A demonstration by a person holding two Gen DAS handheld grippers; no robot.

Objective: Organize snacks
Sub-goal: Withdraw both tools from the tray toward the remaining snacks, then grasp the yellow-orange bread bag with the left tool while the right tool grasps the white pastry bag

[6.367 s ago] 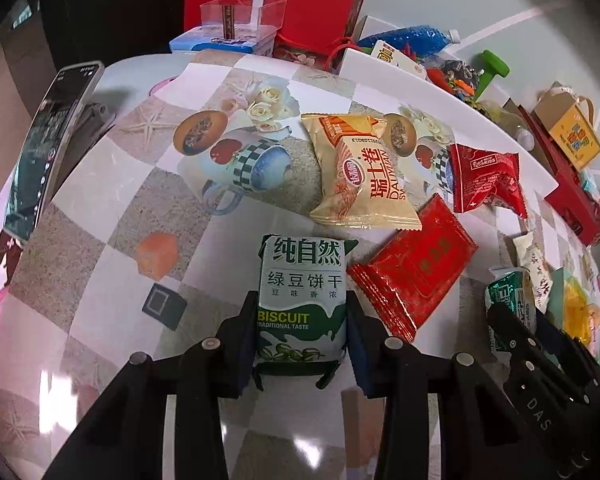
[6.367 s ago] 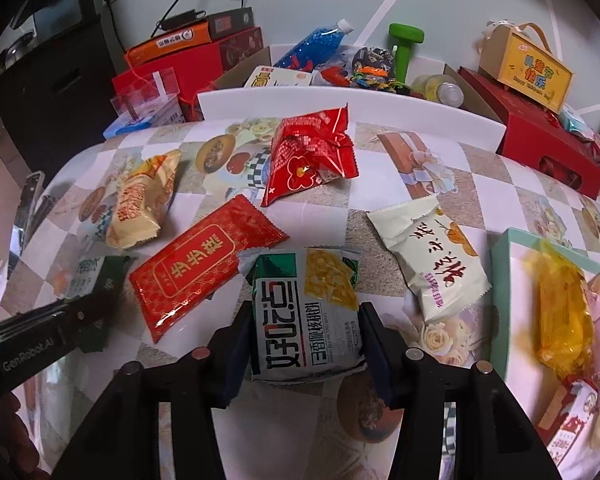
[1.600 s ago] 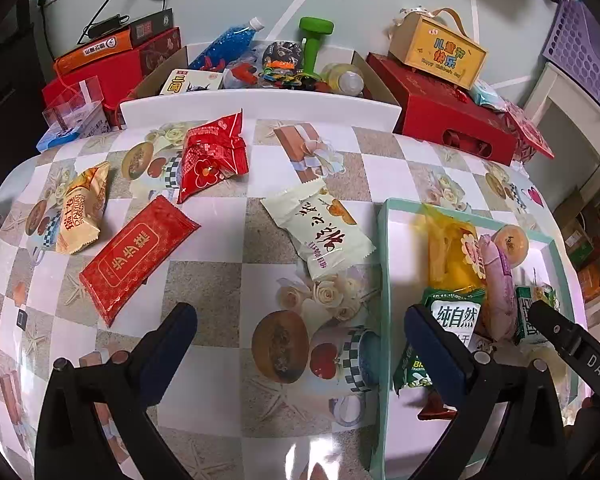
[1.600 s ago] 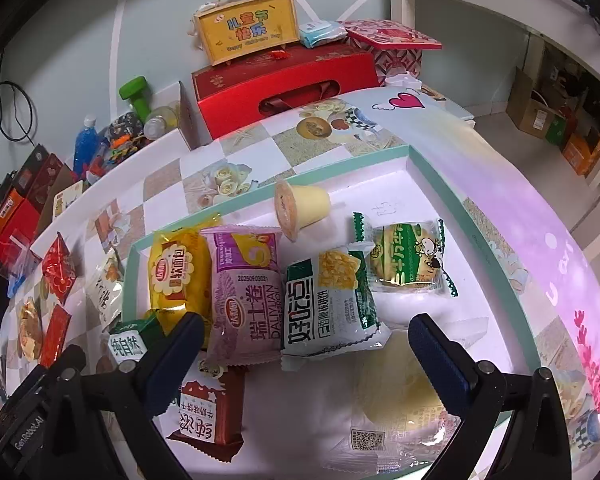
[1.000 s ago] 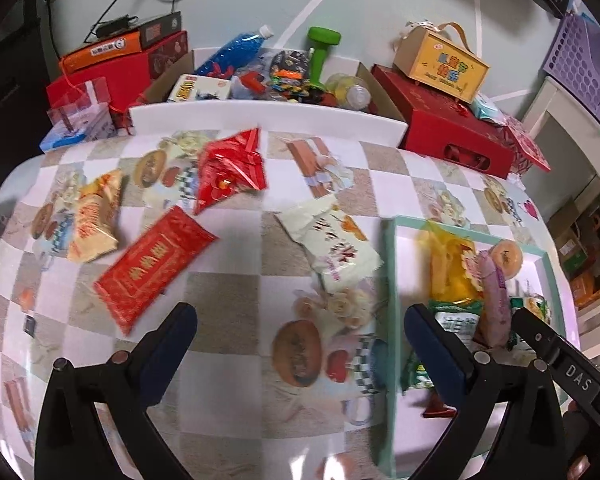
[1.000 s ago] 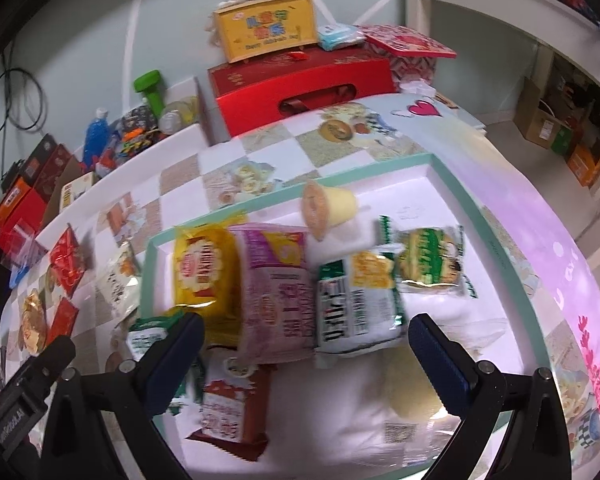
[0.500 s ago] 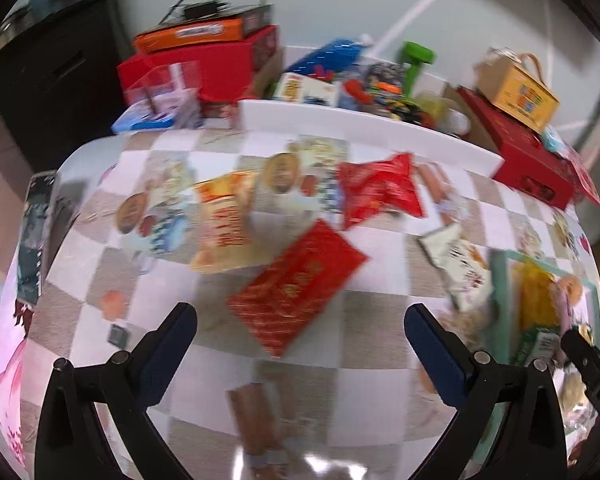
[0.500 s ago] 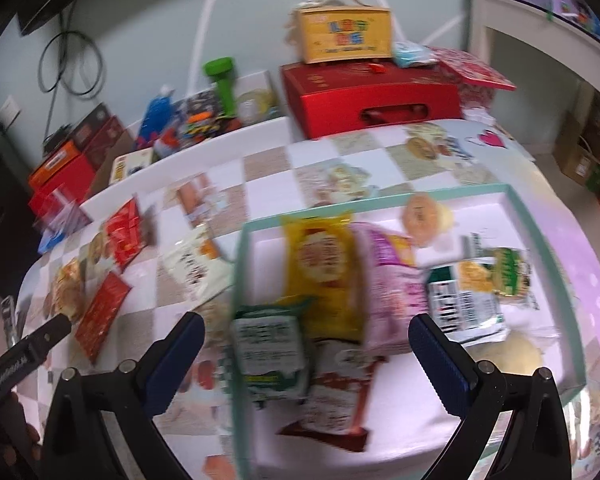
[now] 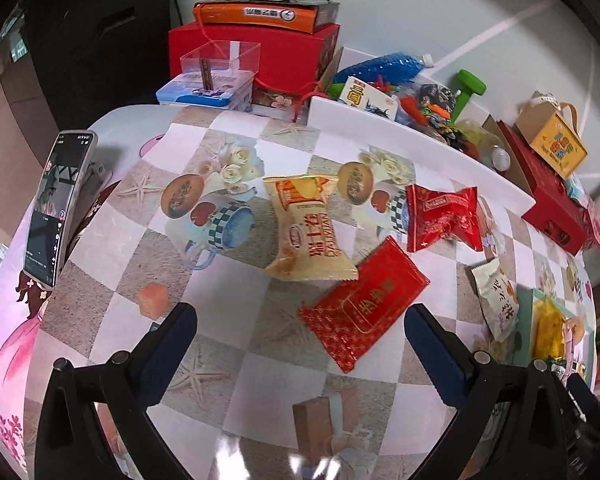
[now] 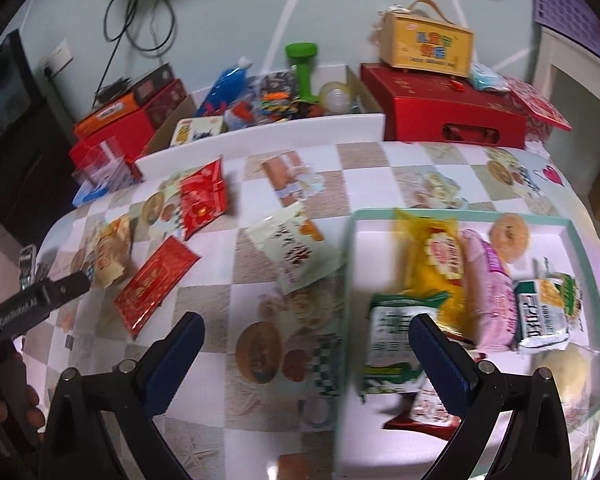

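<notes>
We hold our left gripper (image 9: 300,344) wide over the flat red foil packet (image 9: 363,303) on the desk (image 9: 260,384); our right gripper (image 10: 306,344) gapes empty beside the green-rimmed tray (image 10: 346,264)

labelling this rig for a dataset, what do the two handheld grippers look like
Both grippers, left gripper and right gripper, have black angular frames with round silver bolts and dark blue pads on the fingers. Seen from the right wrist, the left one's black body carries white "GenRobot.AI" lettering.

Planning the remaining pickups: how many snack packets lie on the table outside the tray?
4: beige packet, flat red packet, puffed red packet, white packet nearest the tray.
</notes>
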